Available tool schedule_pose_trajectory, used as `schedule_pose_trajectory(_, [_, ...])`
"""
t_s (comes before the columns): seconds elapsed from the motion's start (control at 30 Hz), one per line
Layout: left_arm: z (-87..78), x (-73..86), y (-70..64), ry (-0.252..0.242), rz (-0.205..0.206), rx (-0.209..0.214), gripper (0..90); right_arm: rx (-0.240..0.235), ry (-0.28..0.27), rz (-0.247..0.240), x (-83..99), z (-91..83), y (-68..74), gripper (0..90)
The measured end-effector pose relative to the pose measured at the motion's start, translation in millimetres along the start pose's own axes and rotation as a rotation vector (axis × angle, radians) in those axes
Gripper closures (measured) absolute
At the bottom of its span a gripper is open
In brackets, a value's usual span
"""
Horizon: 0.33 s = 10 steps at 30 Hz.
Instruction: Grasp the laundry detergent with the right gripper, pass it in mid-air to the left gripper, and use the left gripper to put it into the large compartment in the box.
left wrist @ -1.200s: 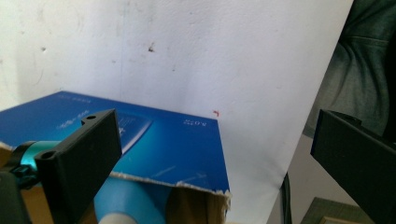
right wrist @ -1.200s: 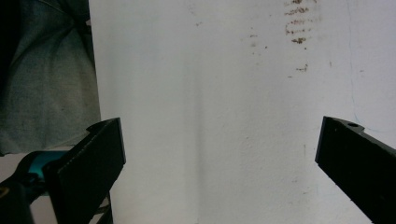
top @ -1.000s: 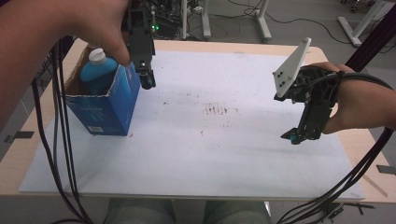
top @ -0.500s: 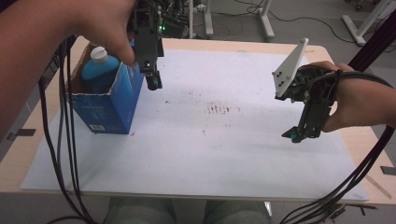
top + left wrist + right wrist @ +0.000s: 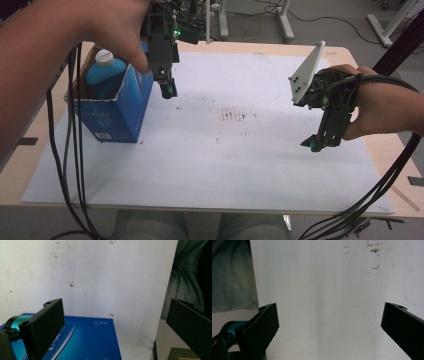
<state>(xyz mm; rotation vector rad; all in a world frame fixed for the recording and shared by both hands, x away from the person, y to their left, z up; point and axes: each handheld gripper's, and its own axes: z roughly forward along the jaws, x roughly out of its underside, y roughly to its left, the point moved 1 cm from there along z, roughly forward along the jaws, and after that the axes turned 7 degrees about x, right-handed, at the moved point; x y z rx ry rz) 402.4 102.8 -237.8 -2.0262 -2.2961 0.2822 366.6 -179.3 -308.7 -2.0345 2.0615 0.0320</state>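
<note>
A blue carton [image 5: 116, 111] stands at the left of the white sheet [image 5: 235, 165], its top open. A blue bottle [image 5: 101, 77] with a white cap sits upright inside it. My left gripper [image 5: 168, 90] hangs just right of the carton's upper corner, pointing down, open and holding nothing. In the left gripper view its jaws [image 5: 116, 327] stand wide apart above the carton's blue side [image 5: 87, 340]. At the right, my right gripper [image 5: 316, 144] hovers low over the sheet, open and empty; the right gripper view [image 5: 329, 327] has bare sheet between its jaws.
Reddish-brown stains [image 5: 237, 115] mark the sheet's middle. Black cables [image 5: 65, 165] trail down past the table's left edge, and more [image 5: 380, 195] at the right. The wooden table [image 5: 395, 150] borders the sheet. The person's knees [image 5: 200, 227] are at the front edge.
My left gripper has shifted to the right and slightly nearer, off the carton's top. The right gripper and the carton have stayed put.
</note>
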Motion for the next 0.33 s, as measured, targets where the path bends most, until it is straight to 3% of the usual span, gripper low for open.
schedule_pose_trajectory(0.33, [2.7, -1.6, 2.8, 0.002, -0.004, -0.004, 1.7, 0.006, -0.004, 0.0, 0.4, -0.5, 0.2, 0.7])
